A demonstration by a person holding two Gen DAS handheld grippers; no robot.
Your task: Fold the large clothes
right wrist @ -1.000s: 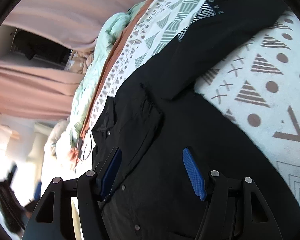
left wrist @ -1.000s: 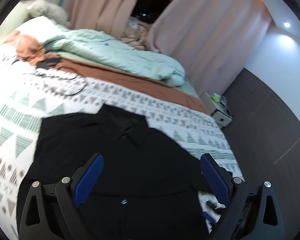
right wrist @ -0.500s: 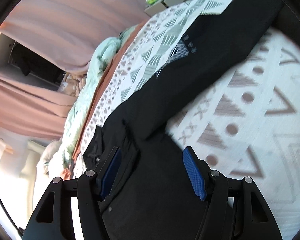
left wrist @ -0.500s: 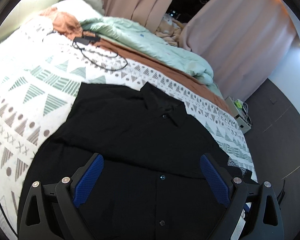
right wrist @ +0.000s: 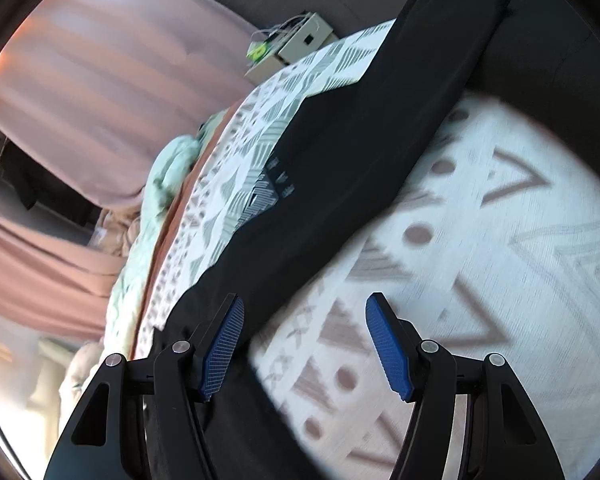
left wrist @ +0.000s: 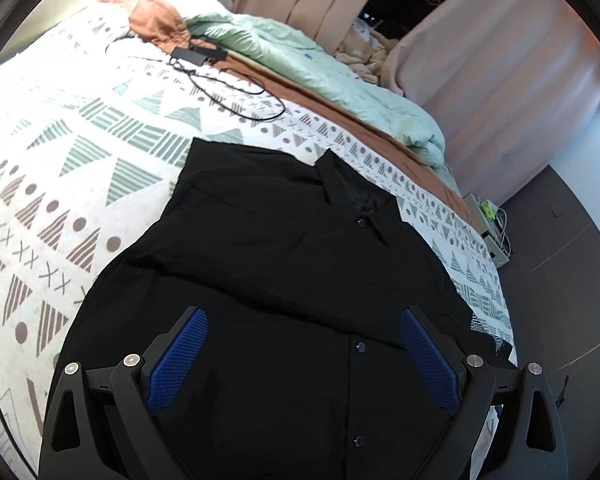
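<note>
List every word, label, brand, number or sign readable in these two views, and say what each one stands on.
None can be read.
Black shirt: plain buttons, no visible tag or print.
Patterned bedspread: only triangles, dots and crosses, no lettering.
Box on the floor: any marking is too small to read.
Blue pads of the left gripper and right gripper: textured only, no brand visible.

Right gripper (right wrist: 304, 344) hangs over the patterned bedspread (right wrist: 480, 280), jaws apart, nothing between the 2 blue pads (right wrist: 388, 352). Black shirt (right wrist: 340, 160) lies spread on the bed, 1 sleeve stretching toward the far edge. Green quilt (right wrist: 168, 176), pink curtains (right wrist: 112, 60) and a small box (right wrist: 296, 44) beyond. Picture blurred.
</note>
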